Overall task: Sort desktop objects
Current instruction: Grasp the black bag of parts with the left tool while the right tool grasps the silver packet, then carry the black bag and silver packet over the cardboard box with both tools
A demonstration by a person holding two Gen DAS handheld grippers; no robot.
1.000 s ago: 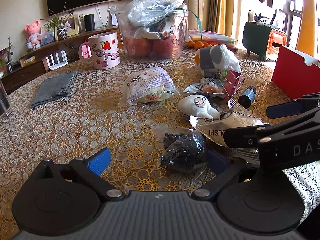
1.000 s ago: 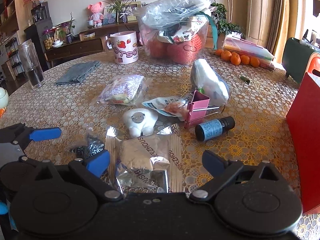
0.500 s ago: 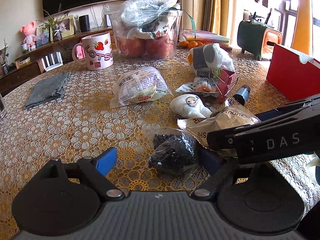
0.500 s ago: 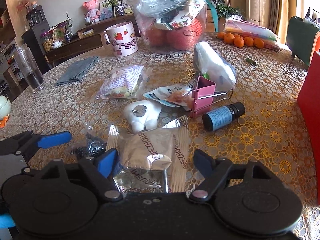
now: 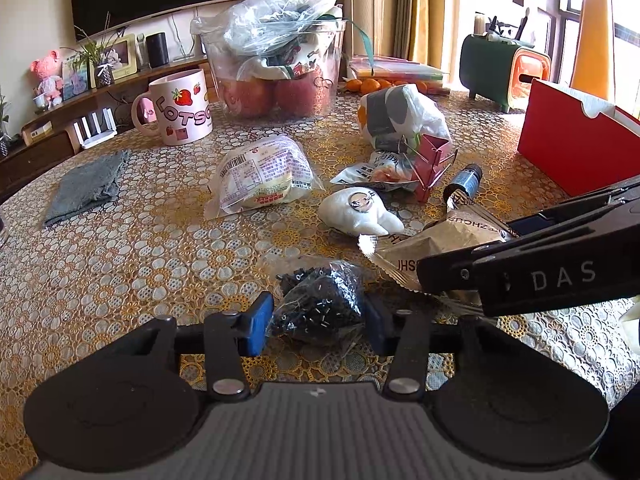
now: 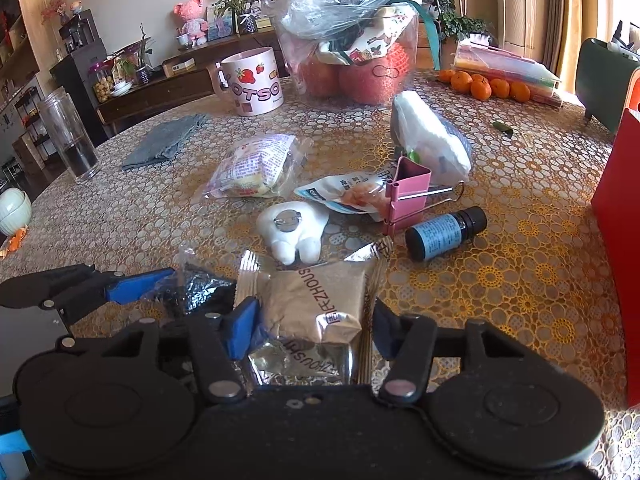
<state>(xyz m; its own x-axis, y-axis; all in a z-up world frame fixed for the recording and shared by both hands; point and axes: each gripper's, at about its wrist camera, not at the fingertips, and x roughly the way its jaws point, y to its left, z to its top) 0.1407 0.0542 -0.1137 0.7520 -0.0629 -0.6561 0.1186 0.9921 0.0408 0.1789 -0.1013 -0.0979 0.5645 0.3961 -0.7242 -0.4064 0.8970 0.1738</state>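
left tongs (image 5: 316,318) clamp black bead bag (image 5: 320,308) | right tongs (image 6: 310,326) clamp foil snack packet (image 6: 316,300) | nothing sorted; clutter remains on desk (image 5: 140,248)

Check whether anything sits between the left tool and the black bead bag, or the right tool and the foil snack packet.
Nothing visible does. The left tool has its fingers on either side of the black bead bag, and the right tool likewise brackets the foil snack packet. Both bags lie side by side on the table.

Red box (image 6: 618,216) cropped (right edge); glass (image 5: 2,228) too.
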